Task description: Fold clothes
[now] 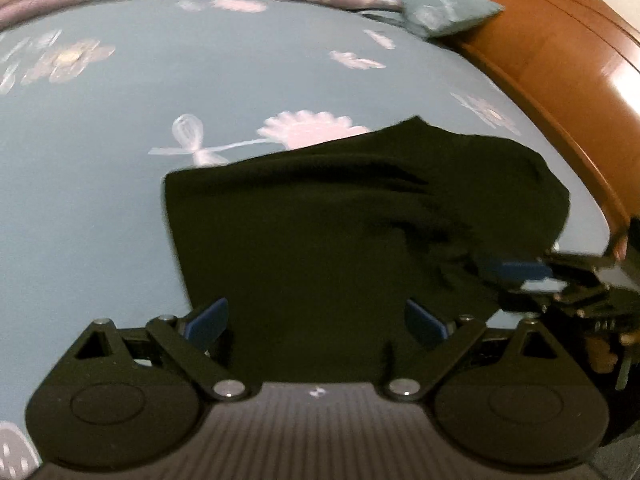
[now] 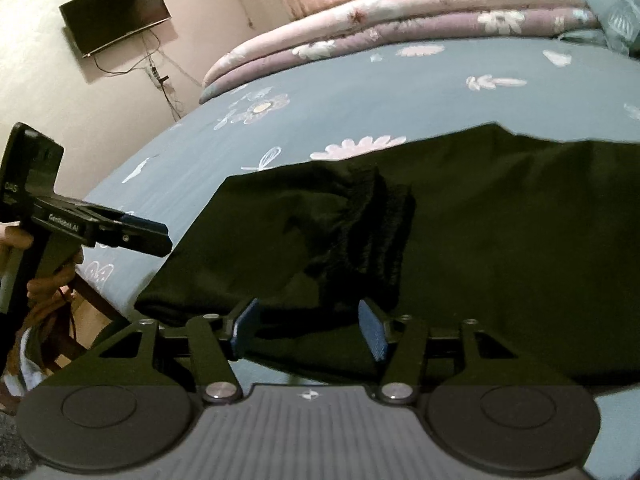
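Observation:
A black garment [image 1: 340,232] lies spread on the blue flowered bed sheet [image 1: 120,184]. In the right wrist view the black garment [image 2: 500,220] has a ribbed cuff [image 2: 380,228] folded onto its middle. My left gripper [image 1: 316,320] stands open just before the garment's near edge, with nothing between its blue pads [image 1: 208,318]. From the right wrist view the left gripper [image 2: 158,240] hovers off the garment's left corner, held by a hand. My right gripper [image 2: 309,328] is open over the garment's near edge; in the left wrist view this right gripper [image 1: 524,276] sits at the cloth's right side.
Folded pink and purple quilts [image 2: 400,20] lie along the far side of the bed, with a teal pillow [image 1: 444,12] beside them. A wooden headboard [image 1: 552,60] runs along the right. A dark screen [image 2: 116,14] hangs on the wall with cables below it.

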Available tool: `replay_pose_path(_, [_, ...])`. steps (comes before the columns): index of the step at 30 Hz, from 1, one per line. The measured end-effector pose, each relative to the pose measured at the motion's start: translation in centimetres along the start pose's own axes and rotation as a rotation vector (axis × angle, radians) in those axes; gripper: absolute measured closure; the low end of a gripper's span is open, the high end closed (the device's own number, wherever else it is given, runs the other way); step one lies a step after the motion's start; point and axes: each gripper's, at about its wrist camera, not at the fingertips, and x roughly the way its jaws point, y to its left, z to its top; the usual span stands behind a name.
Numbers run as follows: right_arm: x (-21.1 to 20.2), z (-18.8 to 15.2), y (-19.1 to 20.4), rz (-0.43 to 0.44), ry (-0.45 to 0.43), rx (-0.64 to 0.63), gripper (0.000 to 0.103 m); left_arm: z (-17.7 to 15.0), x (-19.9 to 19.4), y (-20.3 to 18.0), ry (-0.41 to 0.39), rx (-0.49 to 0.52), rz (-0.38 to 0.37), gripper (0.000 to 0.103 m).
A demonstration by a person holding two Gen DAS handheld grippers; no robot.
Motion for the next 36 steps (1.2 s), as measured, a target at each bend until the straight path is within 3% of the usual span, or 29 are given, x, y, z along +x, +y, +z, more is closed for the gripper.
replay_pose_path(4, [0.2,0.0,0.8,0.010,0.010,-0.021,0.043,-0.6,0.1,0.2,0.000,0.009,0.026,0.008])
replay_pose_path(8, [0.4,0.1,1.2,0.003,0.017,-0.030,0.043,-1.7,-0.2,-1.6,-0.033,0.146,0.084,0.008])
replay_pose_path(13, [0.8,0.0,1.4,0.014,0.021,-0.030,0.043,-3.5,-0.8,-6.5,-0.119,0.494,0.189,0.008])
replay_pose_path(17, [0.9,-0.3,1.1,0.027,0.011,-0.013,0.043,-6.2,0.9,-11.3,-0.188,0.838,0.348,0.008])
replay_pose_path(20, [0.3,-0.6,0.3,0.025,-0.008,0.009,0.043,-7.4,3.2,-13.4,-0.182,0.988,0.449,0.008])
replay_pose_path(24, [-0.5,-1.0,-0.9,0.035,-0.039,0.051,0.042,-8.0,5.4,-15.2,-0.171,1.076,0.509,0.008])
replay_pose_path(32, [-1.6,-1.7,-2.8,0.056,-0.090,0.102,0.041,-6.3,8.2,-18.9,-0.177,1.072,0.495,0.007])
replay_pose_path(36, [-2.1,-1.9,-3.8,0.062,-0.115,0.133,0.041,-5.8,9.9,-19.5,-0.142,1.077,0.528,0.007])
